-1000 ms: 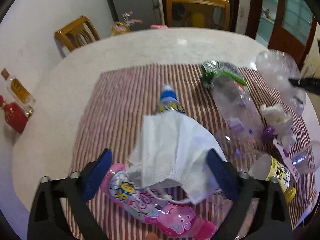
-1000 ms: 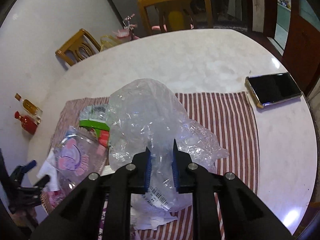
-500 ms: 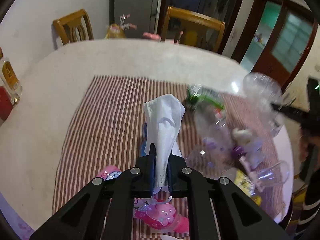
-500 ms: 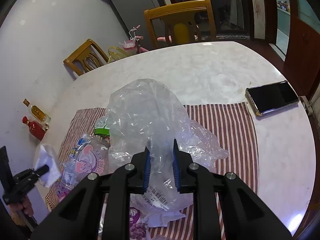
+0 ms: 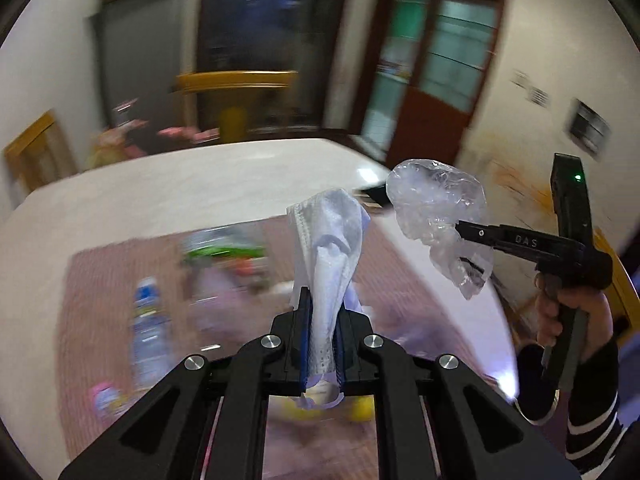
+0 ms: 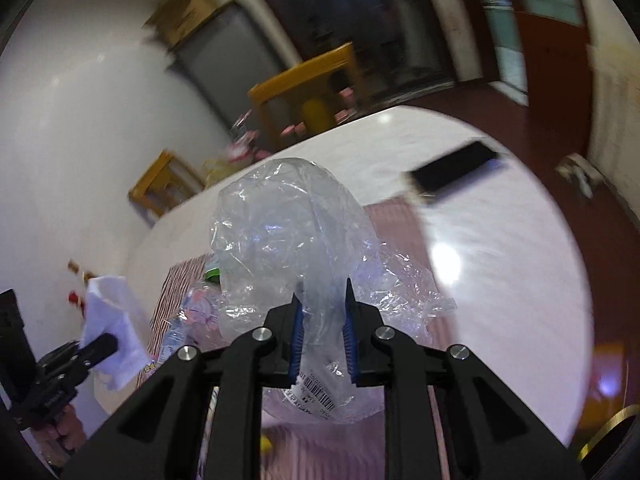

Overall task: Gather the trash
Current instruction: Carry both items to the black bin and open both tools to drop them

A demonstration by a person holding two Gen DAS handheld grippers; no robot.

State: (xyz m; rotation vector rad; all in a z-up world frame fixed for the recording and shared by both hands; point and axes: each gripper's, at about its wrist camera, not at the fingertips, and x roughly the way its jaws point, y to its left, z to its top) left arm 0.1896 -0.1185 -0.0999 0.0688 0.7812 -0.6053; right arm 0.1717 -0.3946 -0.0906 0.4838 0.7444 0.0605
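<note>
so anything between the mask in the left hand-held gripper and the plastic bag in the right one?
Nothing. In the left wrist view, the face mask and clear plastic bag hang apart in open air; only table behind the gap.

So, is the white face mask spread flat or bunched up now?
Bunched up. The face mask is squeezed into a narrow upright fold between the shut left tongs, with creased fabric sticking up above them and off the table.
</note>
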